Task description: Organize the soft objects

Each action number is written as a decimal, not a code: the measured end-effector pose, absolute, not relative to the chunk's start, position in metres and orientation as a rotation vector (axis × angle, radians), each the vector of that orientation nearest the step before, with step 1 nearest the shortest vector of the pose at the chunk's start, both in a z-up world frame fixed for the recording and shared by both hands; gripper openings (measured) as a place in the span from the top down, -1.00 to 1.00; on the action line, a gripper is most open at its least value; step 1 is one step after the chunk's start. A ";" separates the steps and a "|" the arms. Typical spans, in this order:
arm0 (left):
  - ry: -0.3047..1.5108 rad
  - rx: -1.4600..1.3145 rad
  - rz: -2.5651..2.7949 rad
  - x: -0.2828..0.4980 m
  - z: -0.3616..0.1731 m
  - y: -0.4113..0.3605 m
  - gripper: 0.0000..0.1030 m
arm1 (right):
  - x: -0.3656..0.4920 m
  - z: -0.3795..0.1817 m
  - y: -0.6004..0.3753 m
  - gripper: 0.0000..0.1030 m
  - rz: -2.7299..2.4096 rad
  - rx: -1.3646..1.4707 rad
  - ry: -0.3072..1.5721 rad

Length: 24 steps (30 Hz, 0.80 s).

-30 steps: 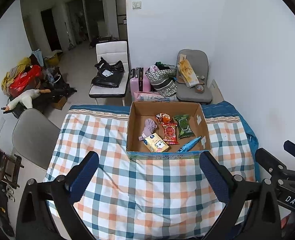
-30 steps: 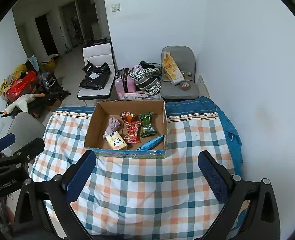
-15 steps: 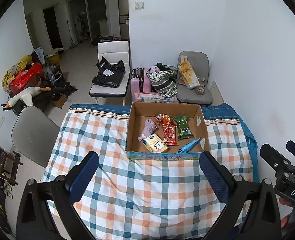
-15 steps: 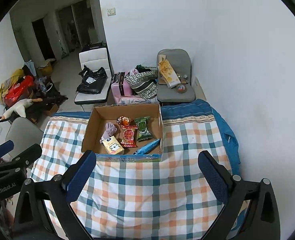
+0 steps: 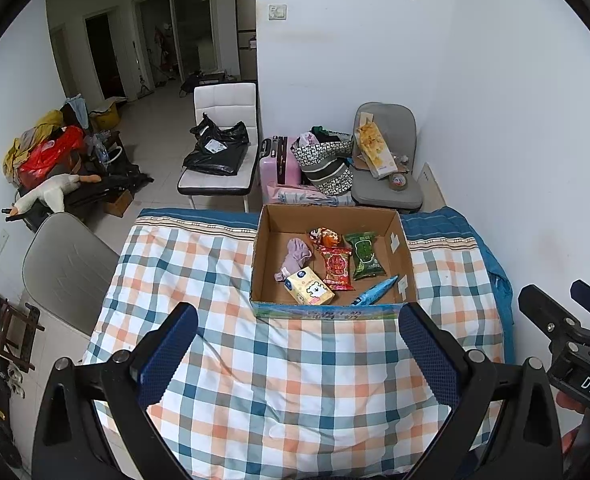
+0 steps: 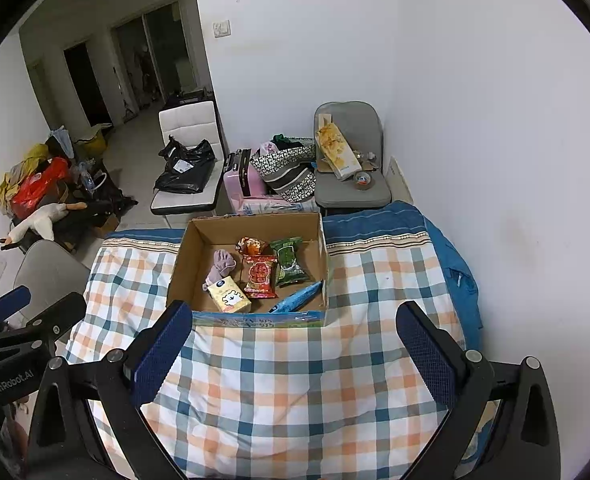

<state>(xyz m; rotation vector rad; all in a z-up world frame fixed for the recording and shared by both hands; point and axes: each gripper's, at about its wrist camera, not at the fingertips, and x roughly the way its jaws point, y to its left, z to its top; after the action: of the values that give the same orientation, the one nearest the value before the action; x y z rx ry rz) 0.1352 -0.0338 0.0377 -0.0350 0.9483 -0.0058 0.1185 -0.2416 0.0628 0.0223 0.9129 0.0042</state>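
An open cardboard box (image 5: pixel 402 254) (image 6: pixel 183 258) stands on the far half of a table with a checked cloth (image 5: pixel 295 380) (image 6: pixel 295 380). Inside lie a purple sock (image 5: pixel 295 254) (image 6: pixel 222 264), a yellow tissue pack (image 5: pixel 309 288) (image 6: pixel 229 297), a red snack bag (image 5: pixel 337 267) (image 6: pixel 259 276), an orange snack bag (image 5: pixel 325 237) (image 6: pixel 251 246), a green snack bag (image 5: pixel 364 255) (image 6: pixel 289 261) and a blue tube (image 5: pixel 375 291) (image 6: pixel 295 297). My left gripper (image 5: pixel 295 354) and right gripper (image 6: pixel 293 350) are both open and empty, above the near half of the table, well short of the box.
The right gripper's body (image 5: pixel 567 340) shows at the left view's right edge, the left gripper's body (image 6: pixel 19 328) at the right view's left edge. A grey chair (image 5: pixel 61 268) stands left of the table. Chairs, a pink suitcase (image 5: pixel 279 160) and bags stand behind it. A white wall runs along the right.
Both grippers have pulled back and up from the table, so the box looks smaller and farther. Both stayed open. Nothing in the box moved.
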 end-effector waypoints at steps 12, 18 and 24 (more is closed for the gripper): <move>0.941 -0.039 0.006 0.133 0.043 -0.042 -1.00 | 0.117 0.063 -0.243 -1.00 0.003 0.025 0.911; 0.941 -0.043 0.012 0.132 0.043 -0.040 -1.00 | 0.118 0.063 -0.242 -1.00 0.002 0.021 0.910; 0.938 -0.046 0.016 0.131 0.043 -0.041 -1.00 | 0.116 0.065 -0.242 -1.00 -0.003 0.023 0.907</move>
<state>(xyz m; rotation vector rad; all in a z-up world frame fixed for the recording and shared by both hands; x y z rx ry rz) 0.1315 -0.0412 0.0427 -0.0456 0.9385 0.0158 0.1156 -0.2420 0.0647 0.0232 0.9069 -0.0028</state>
